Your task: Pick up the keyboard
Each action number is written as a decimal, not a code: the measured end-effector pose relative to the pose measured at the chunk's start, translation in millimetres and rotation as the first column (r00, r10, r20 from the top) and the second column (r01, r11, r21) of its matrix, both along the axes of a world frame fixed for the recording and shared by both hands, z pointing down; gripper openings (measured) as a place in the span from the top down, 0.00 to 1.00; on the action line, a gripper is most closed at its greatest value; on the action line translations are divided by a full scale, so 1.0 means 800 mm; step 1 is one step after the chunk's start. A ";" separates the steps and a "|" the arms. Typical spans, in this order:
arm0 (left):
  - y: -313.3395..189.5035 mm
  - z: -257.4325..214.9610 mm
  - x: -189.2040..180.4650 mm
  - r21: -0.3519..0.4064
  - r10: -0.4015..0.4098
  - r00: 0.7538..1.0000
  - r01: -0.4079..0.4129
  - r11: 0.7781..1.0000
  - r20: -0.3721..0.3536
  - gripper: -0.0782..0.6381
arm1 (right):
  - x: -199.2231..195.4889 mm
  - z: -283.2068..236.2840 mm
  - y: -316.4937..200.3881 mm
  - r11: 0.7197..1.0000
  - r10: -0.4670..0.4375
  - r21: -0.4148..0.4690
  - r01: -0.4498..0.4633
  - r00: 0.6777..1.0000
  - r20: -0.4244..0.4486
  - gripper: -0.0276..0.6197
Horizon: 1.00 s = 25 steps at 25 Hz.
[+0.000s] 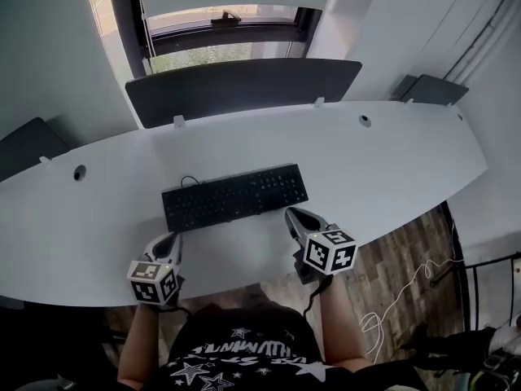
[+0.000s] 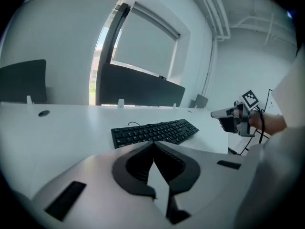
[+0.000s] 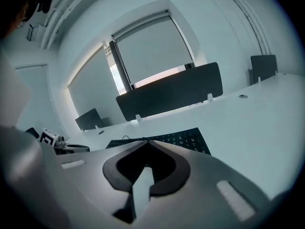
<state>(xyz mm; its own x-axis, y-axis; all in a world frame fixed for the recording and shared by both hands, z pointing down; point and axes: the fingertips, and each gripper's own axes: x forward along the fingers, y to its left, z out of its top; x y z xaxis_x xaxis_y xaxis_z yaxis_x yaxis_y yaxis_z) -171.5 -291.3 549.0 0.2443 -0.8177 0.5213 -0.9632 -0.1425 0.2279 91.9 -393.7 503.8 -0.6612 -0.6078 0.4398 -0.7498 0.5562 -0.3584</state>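
Keyboard (image 1: 234,196) sat flat on the white bench (image 1: 391,161), untouched. Left hand-held gripper (image 1: 172,239) and right hand-held gripper (image 1: 293,216) hovered near its front corners, both closed tight, holding nothing. Looked like the approach; next they'd need opening before grabbing its ends.

Open white desk (image 1: 391,161) stretches to either side of the black keyboard (image 1: 234,197), with a narrower strip between it and the near edge. There the left gripper (image 1: 172,237) and right gripper (image 1: 291,213), jaws together, hover near its front corners. A thin cable (image 1: 189,179) loops behind its rear left corner. A dark divider panel (image 1: 244,88) walls off the far edge.
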 end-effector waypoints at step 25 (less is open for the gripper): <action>-0.059 0.064 -0.053 -0.225 -0.272 0.961 0.274 0.935 0.044 0.59 | 0.072 0.133 -0.164 0.930 -0.180 -0.330 0.162 0.983 -0.026 0.59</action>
